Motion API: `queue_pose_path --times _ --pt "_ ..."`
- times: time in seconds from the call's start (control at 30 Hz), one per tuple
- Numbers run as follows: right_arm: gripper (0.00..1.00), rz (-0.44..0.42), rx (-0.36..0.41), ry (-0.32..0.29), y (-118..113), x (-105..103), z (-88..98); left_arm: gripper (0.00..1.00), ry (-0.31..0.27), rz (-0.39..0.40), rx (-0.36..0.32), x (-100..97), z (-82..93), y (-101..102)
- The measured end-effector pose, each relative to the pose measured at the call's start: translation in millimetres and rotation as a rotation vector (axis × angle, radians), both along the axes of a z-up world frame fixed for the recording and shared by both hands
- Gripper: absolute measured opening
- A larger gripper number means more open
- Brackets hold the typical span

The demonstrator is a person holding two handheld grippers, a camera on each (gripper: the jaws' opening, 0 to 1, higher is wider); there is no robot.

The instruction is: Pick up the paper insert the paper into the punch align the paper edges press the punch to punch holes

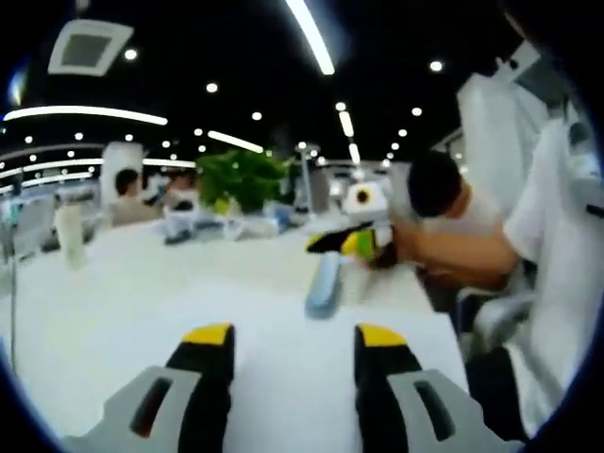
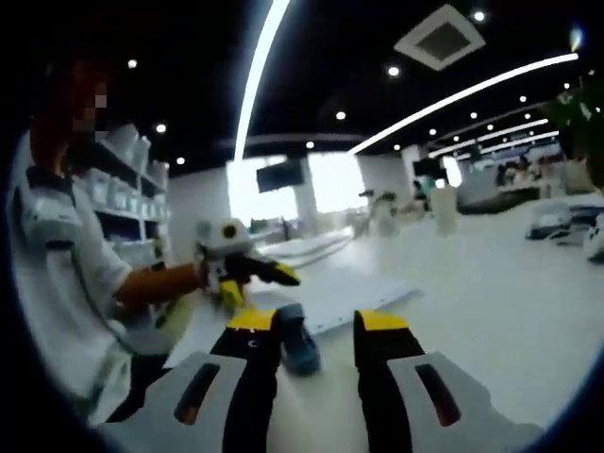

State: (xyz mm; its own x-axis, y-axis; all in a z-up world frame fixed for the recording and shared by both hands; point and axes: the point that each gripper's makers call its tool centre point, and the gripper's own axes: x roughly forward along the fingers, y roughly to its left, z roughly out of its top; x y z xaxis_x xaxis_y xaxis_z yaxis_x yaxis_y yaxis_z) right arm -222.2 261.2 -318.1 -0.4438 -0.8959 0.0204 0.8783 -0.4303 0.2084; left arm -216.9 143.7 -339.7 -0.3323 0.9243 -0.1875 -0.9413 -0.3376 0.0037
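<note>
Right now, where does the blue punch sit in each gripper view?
Left gripper view: the punch lies just above centre, at the far edge of the paper.
Right gripper view: the punch is low, between this gripper's jaws, nearer the picture-left one.
Shared landmark: the white paper beside it.

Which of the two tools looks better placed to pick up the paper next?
Probably the left tool: its open jaws hover right over the white paper. The right tool is open near the blue punch instead.
</note>
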Motion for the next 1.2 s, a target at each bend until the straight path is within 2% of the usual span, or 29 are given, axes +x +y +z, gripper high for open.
queue_pose_path --times 0.2,0.43,0.5,0.67,0.83,1.0,1.2 --pt "0.34 -0.062 -0.088 -0.014 13 -10 10.5 0.52 0.005 -0.092 -0.028 7.2 5.0 27" --pt "0.33 -0.085 -0.103 -0.016 17 -14 12.1 0.52 0.017 -0.168 -0.071 5.7 3.9 68" --pt "0.32 -0.107 -0.100 -0.035 20 -17 9.7 0.52 0.012 -0.185 -0.074 3.9 3.0 79" --pt "0.32 -0.121 -0.115 -0.027 24 -20 12.5 0.51 -0.012 -0.237 -0.081 4.2 -3.5 102" --pt "0.33 -0.126 -0.118 -0.024 24 -20 13.5 0.50 -0.032 -0.251 -0.088 1.4 -14.9 113" --pt "0.33 -0.128 -0.123 -0.024 25 -21 14.5 0.48 -0.041 -0.255 -0.101 2.1 -25.2 115" --pt "0.33 -0.127 -0.124 -0.022 26 -21 14.7 0.44 -0.038 -0.245 -0.053 -0.4 -21.2 117"
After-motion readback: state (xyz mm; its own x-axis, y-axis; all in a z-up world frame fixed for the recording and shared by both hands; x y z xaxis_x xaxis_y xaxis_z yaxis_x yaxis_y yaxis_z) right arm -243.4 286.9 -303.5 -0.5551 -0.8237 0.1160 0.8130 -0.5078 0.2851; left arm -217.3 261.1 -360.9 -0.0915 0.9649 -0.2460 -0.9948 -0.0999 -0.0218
